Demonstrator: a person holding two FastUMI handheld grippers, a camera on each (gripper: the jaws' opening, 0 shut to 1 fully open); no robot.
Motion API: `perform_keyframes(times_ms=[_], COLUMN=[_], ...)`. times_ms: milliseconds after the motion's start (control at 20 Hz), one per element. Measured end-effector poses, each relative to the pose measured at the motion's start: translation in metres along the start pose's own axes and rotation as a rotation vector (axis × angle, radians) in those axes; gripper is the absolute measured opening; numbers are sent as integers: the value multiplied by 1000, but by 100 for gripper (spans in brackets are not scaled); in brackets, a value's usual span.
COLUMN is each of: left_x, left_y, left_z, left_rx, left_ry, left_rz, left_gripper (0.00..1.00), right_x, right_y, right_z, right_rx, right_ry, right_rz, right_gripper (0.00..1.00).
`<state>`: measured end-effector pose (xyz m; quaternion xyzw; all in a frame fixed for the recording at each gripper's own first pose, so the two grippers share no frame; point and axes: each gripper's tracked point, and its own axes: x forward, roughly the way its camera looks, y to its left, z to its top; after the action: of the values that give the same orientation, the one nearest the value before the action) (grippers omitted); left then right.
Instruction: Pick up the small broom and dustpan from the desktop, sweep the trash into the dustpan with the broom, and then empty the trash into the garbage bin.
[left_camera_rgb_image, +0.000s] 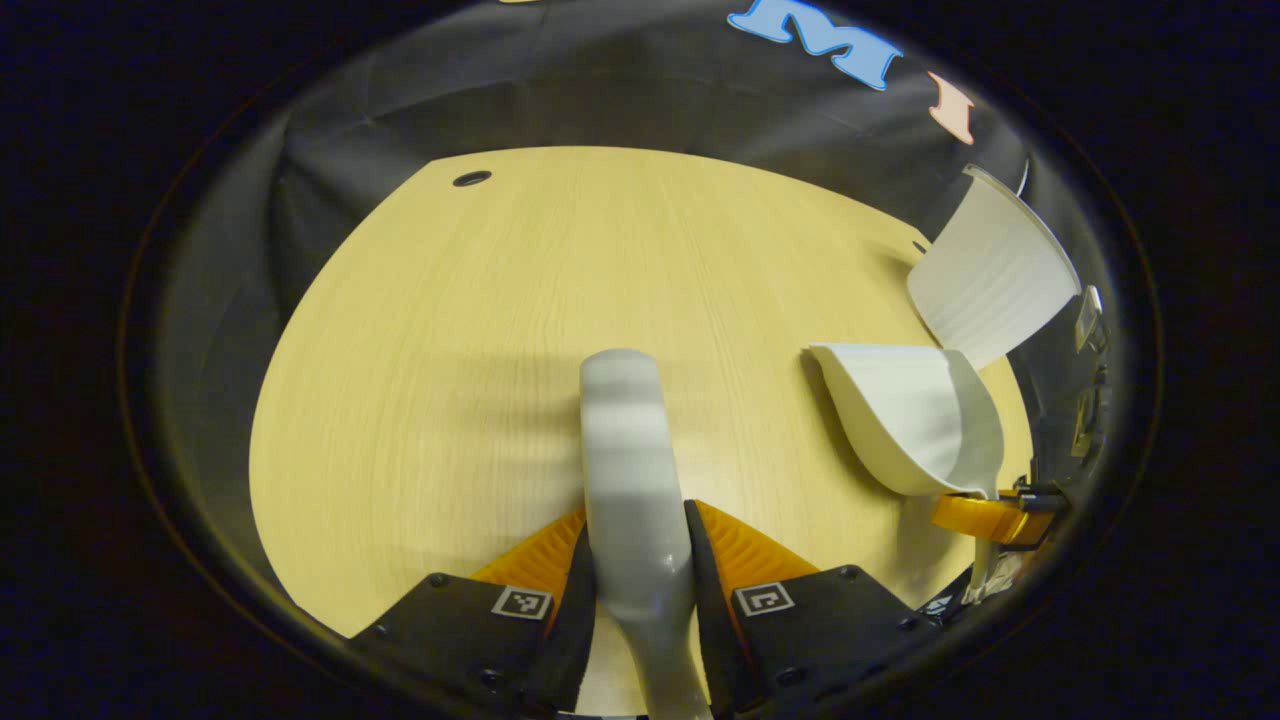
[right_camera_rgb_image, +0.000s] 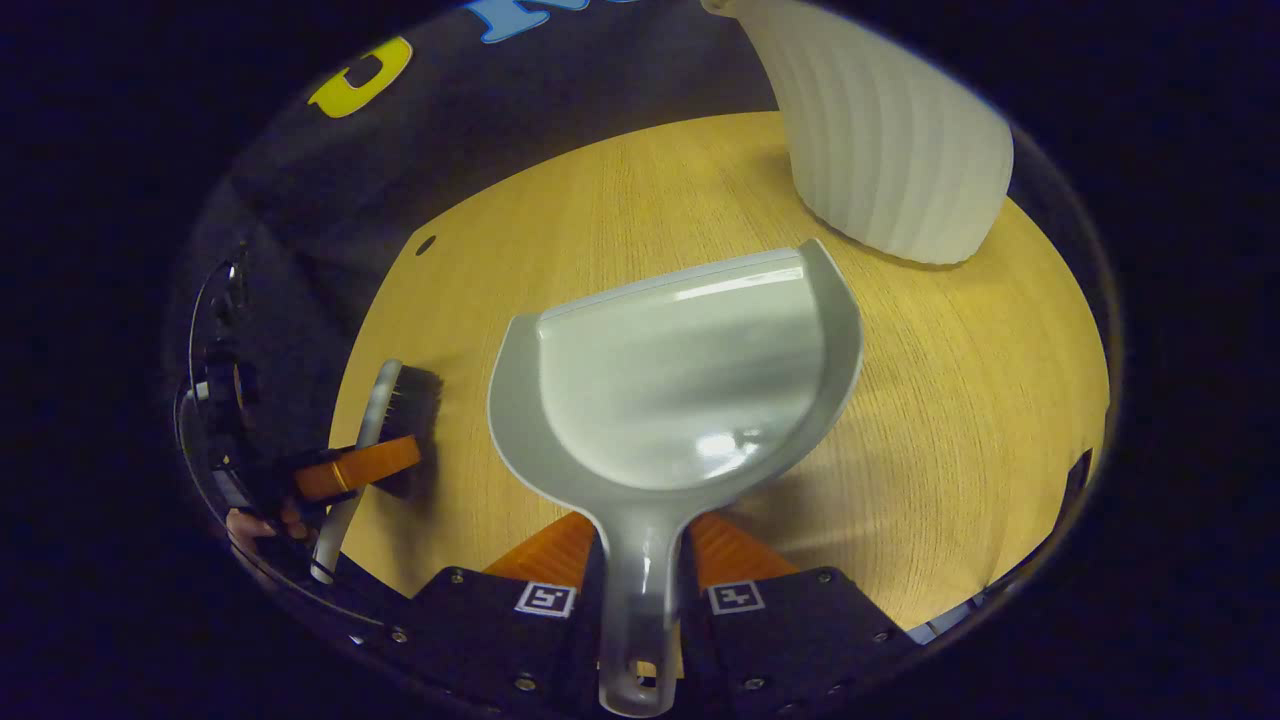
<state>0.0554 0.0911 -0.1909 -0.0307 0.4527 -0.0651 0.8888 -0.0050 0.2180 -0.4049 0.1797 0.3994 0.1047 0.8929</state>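
The right gripper (right_camera_rgb_image: 640, 560) clamps the dustpan (right_camera_rgb_image: 680, 380) handle, its mouth pointing toward the bin (right_camera_rgb_image: 890, 140) at the desk's (right_camera_rgb_image: 950, 420) far edge. The left gripper (left_camera_rgb_image: 640, 560) grips the broom (left_camera_rgb_image: 630, 450) beside it, left of the pan. No trash is visible, perhaps already emptied.

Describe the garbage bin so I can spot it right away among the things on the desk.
Start from the wooden desktop and look to its far right corner. There stands the garbage bin, a pale white container with fine vertical ribs down its side. Unlike the smooth, glossy dustpan held just in front of it and the dark-bristled broom off to the left, it is tall, ribbed and has no handle.
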Motion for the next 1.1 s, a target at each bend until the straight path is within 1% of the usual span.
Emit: perform_keyframes(times_ms=[100, 250, 300, 450, 550, 600, 650, 750, 850, 950, 1000, 1050, 1100], left_x=[11, 16, 19, 20, 19, 18, 18, 21, 23, 25, 22, 20, 19], left_y=[-9, -14, -14, -16, -17, -17, -18, -19, -19, -19, -19, -19, -20], left_z=[0, 5, 6, 5, 5, 6, 6, 8, 11, 16, 16, 16, 16], left_rx=[9, 30, 32, 38, 45, 48, 51, 57, 65, 78, 79, 78, 71], left_ry=[2, 1, 1, -2, -1, -1, -3, -2, -7, -17, -24, -26, -28], left_rz=[5, 15, 16, 16, 11, 14, 15, 11, 7, 8, 9, 13, 11], left_gripper=[54, 53, 51, 51, 54, 52, 52, 55, 57, 60, 54, 60, 63], right_x=[1, -1, -2, -2, -3, -3, -3, -5, -6, -6, -8, -7, -8], right_y=[1, 4, 4, 3, 3, 3, 4, 4, 5, 4, 3, 4, 4], right_z=[-4, -8, -7, -8, -8, -9, -9, -8, -7, -7, -5, -5, -3], right_rx=[14, 51, 54, 52, 55, 53, 55, 63, 72, 69, 65, 61, 56], right_ry=[7, 17, 15, 16, 12, 11, 9, 6, 3, -5, -6, -10, -13], right_rz=[1, 16, 17, 12, 4, 1, 1, -8, -20, -27, -30, -25, -20], right_gripper=[33, 33, 33, 34, 35, 35, 36, 38, 46, 49, 65, 70, 80])
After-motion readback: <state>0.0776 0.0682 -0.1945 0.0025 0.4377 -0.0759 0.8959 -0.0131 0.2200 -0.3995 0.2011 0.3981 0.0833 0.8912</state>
